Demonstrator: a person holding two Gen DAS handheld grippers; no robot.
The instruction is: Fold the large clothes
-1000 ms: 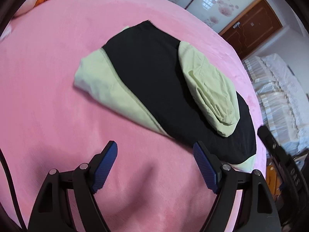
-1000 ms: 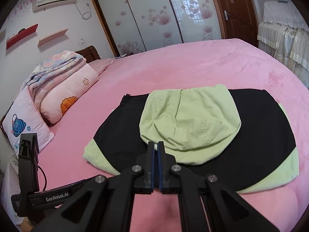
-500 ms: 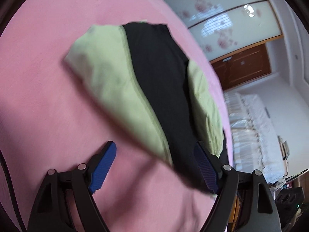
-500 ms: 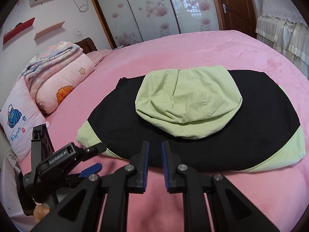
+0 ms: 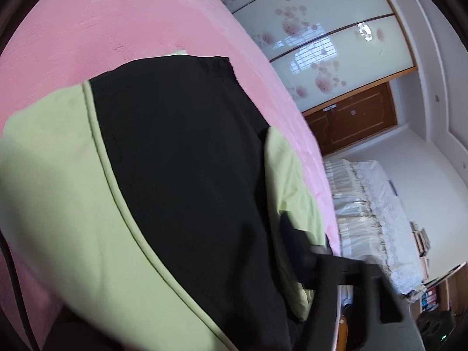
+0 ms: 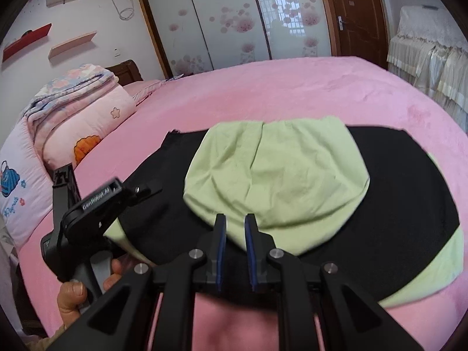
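A folded black and light-green hooded garment [image 6: 395, 199] lies on the pink bed [image 6: 292, 93], its green hood [image 6: 278, 181] folded on top. In the left wrist view the garment [image 5: 175, 175] fills the frame, very close, and hides the left fingers; one jaw arm shows blurred at lower right. In the right wrist view the left gripper [image 6: 143, 188] is at the garment's left end, its fingers over the black cloth. My right gripper [image 6: 235, 225] is slightly open and empty, at the garment's near edge just before the hood.
Pink pillows and a folded quilt [image 6: 73, 111] lie at the bed's left. A sliding wardrobe [image 6: 234, 17] and a brown door [image 6: 356, 11] stand behind the bed. A white lace-covered piece of furniture [image 6: 433, 58] stands to the right.
The left gripper has moved forward onto the garment's left end, which now covers its fingers. The right gripper has opened from shut to a narrow gap and moved closer to the hood.
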